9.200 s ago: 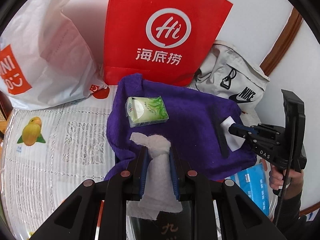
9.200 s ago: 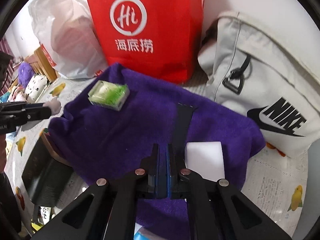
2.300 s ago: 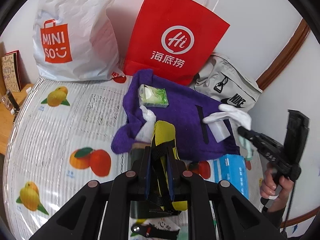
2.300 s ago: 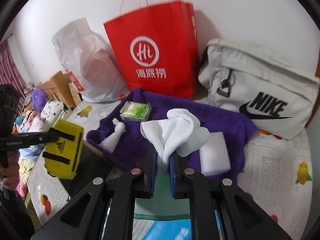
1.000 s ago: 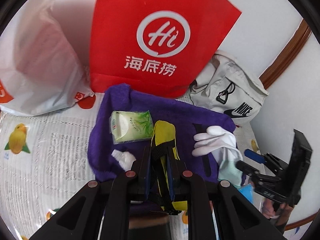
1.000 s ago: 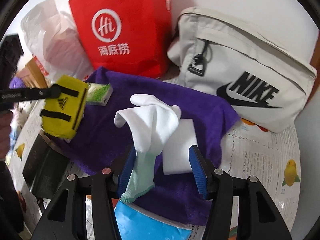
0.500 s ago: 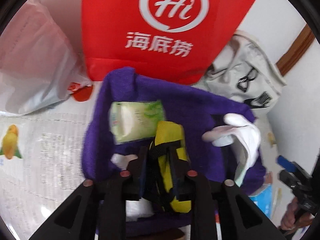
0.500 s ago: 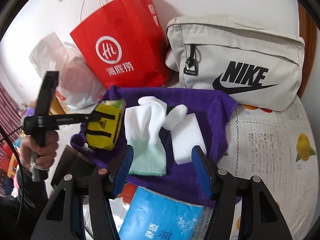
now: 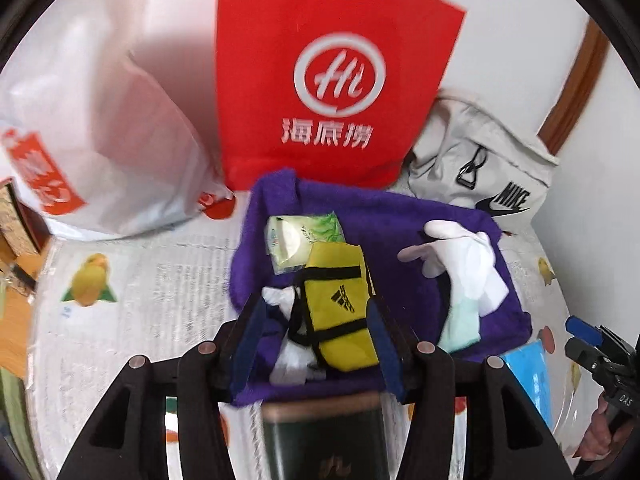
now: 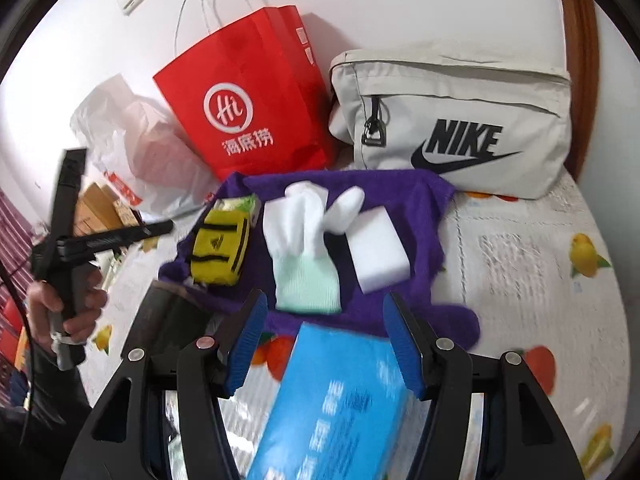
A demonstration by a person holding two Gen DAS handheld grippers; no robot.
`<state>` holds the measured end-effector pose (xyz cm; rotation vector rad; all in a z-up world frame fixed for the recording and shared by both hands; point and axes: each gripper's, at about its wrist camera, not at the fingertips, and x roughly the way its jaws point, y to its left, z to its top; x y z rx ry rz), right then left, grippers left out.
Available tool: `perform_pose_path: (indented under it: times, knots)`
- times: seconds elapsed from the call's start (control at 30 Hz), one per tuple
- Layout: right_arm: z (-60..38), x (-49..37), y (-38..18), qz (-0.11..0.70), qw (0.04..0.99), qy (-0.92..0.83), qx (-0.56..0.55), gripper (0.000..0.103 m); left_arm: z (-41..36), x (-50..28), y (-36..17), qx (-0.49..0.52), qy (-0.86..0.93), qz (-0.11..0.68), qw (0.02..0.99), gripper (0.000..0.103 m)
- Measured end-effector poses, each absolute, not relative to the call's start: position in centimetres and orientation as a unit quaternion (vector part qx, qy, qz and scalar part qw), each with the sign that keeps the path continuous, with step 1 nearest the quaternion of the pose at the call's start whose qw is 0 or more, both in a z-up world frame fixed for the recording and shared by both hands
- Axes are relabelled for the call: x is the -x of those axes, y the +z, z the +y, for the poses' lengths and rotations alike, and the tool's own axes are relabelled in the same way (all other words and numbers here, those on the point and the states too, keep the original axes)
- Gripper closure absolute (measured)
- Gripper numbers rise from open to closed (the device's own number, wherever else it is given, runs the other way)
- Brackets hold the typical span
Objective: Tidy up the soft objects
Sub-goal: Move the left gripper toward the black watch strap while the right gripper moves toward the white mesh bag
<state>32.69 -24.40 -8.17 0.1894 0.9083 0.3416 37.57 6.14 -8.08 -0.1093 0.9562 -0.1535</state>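
Note:
A purple towel lies on the table and bears the soft things. A yellow Adidas pouch lies on it, between the spread fingers of my open left gripper. A white and mint glove lies at the towel's middle, beside a white sponge. A green tissue pack and a white cloth lie by the pouch. My right gripper is open and empty, held back from the glove over a blue pack.
A red paper bag, a white plastic bag and a beige Nike bag stand behind the towel. A dark box sits under my left gripper. The fruit-print tablecloth spreads right.
My left gripper has opened and let go of the yellow pouch, which now lies on the towel. My right gripper has drawn back from the glove, staying open.

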Motion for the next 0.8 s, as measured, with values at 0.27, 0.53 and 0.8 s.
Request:
perform_pose_path:
  times: [0.27,0.53,0.8]
  knots:
    - [-23.7,-26.9,-6.8,0.444,0.880,0.155,-0.071,0.043,6.4,-30.0,-5.1,0.034,-0.076,0.452,0.888,0.053]
    - [-21.9,-20.0,-7.1,0.444,0.875,0.185,-0.053,0.043,6.9,-22.5,-7.2,0.052,-0.082,0.476,0.874,0.044]
    - [-19.6,-15.0,-11.2,0.462,0.863,0.202,-0.029,0.043,6.3,-18.1,-10.9,0.063,-0.097,0.494,0.862,0.042]
